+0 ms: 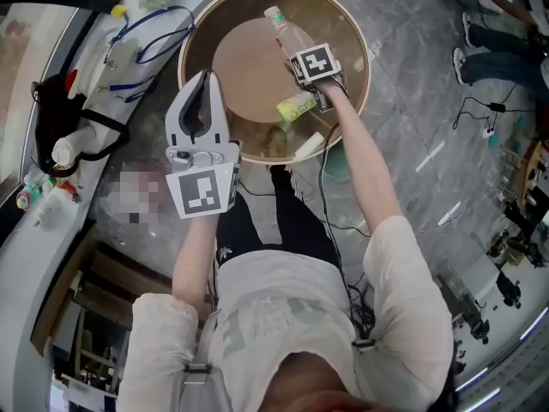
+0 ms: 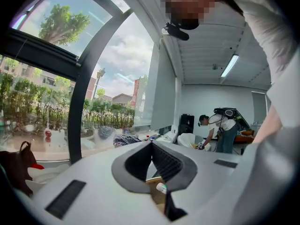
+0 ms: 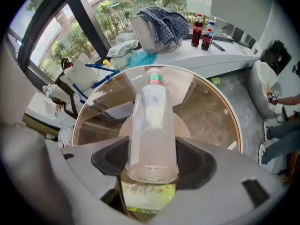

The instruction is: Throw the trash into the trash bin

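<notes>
1. The right gripper [image 3: 151, 159] points steeply down over the round trash bin [image 1: 350, 41], and its jaws are clamped on the base end of a clear plastic bottle [image 1: 283, 31].
2. The bottle hangs cap-down inside the bin's opening, its cap toward the far side, clear of the brown bottom.
3. A yellow-green carton [image 1: 296, 106] lies in the bin at its near side, just below the right gripper.
4. The left gripper [image 1: 206, 77] is held about level just left of the bin's near rim. Its jaws meet at the tips, with nothing between them.
5. The bin stands on the grey floor [image 1: 412, 101], right in front of the person's legs.
6. A white counter [image 1: 94, 75] with blue cables runs along the left, and a black bag [image 1: 51, 110] sits on it.
7. On the far counter, the right gripper view shows a checked cloth [image 3: 161, 18] and two cola bottles [image 3: 202, 32].
</notes>
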The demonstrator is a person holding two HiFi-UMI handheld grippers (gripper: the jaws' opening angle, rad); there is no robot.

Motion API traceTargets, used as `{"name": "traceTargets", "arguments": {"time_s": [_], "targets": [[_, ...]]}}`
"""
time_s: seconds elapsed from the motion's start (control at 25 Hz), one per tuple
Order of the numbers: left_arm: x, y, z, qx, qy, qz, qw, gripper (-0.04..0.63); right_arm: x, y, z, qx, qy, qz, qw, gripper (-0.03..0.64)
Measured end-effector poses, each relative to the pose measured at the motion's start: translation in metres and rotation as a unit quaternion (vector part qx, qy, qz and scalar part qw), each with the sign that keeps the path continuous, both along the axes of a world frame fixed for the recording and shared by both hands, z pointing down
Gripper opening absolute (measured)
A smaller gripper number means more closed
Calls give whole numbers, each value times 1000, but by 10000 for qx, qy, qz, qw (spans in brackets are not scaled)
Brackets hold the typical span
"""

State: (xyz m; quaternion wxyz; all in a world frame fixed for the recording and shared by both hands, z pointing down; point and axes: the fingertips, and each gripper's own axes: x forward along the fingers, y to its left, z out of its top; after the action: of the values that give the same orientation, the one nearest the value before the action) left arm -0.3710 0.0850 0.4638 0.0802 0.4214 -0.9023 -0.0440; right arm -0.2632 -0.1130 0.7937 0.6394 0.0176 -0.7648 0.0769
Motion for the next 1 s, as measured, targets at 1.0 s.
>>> {"name": "traceTargets", "arguments": {"time_s": [1.0], "targets": [[64, -26, -307, 1336, -1877, -163, 9730, 11, -6, 66, -618, -523, -6666, 868, 7385, 299]]}}
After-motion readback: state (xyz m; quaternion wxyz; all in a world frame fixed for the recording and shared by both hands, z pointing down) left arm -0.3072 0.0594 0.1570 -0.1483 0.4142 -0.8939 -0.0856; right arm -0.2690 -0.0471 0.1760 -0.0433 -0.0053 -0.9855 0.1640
